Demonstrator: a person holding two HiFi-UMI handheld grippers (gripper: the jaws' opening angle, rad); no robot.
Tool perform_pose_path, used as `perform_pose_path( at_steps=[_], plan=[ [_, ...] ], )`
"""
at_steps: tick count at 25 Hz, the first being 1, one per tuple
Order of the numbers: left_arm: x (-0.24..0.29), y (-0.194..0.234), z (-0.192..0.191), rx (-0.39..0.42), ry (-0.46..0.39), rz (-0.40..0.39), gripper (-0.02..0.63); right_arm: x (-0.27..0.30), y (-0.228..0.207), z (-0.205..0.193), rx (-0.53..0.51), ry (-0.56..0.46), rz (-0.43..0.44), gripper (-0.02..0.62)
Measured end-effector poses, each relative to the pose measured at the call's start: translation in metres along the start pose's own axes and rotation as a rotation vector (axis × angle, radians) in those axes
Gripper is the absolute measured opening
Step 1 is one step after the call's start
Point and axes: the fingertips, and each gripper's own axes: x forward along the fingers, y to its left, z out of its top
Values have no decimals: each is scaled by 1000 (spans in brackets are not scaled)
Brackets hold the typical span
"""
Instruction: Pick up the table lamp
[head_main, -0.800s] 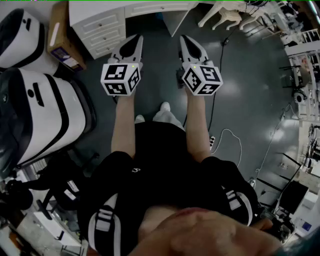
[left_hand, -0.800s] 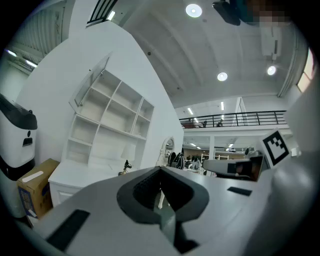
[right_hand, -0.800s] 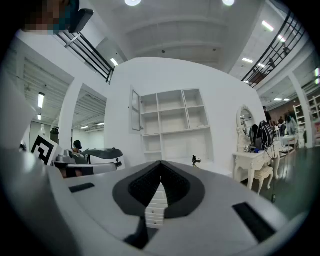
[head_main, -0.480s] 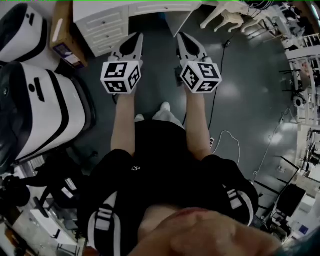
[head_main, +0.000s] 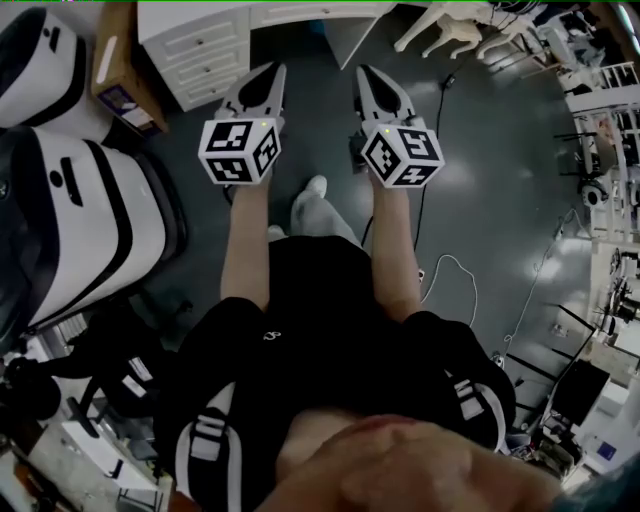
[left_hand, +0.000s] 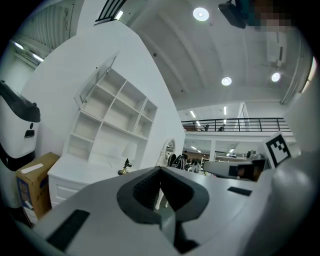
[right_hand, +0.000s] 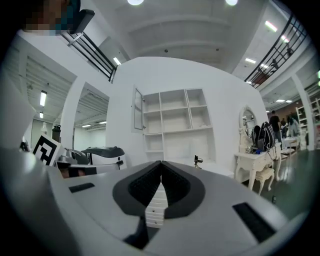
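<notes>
Approach step: white desk (left_hand: 82, 174) ahead, left gripper (head_main: 271, 74) and right gripper (head_main: 366, 75) level, jaws together and empty, lamp (left_hand: 125, 167) on desk well apart; next needs walking closer, opening jaws.

1. The table lamp (left_hand: 125, 167) on the white desk (left_hand: 80, 175) is too small to tell its shape.
2. The left gripper (left_hand: 161, 170) hides the desk's right part in its own view.
3. In the head view, the picture's upper edge cuts off the desk's top.
</notes>
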Motion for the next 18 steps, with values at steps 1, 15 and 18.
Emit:
perform_pose_path(
  at_steps=[1, 15, 18],
  plan=[
    [3, -3, -3, 2, 9, -4, 8, -1, -7, -1, 8, 7, -9, 20],
    [77, 43, -34, -30, 98, 33, 8, 78, -61, -33, 79, 75, 14, 20],
    [105, 55, -38, -56, 116, 27, 8, 105, -81, -36, 91, 71, 19, 20]
  ],
)
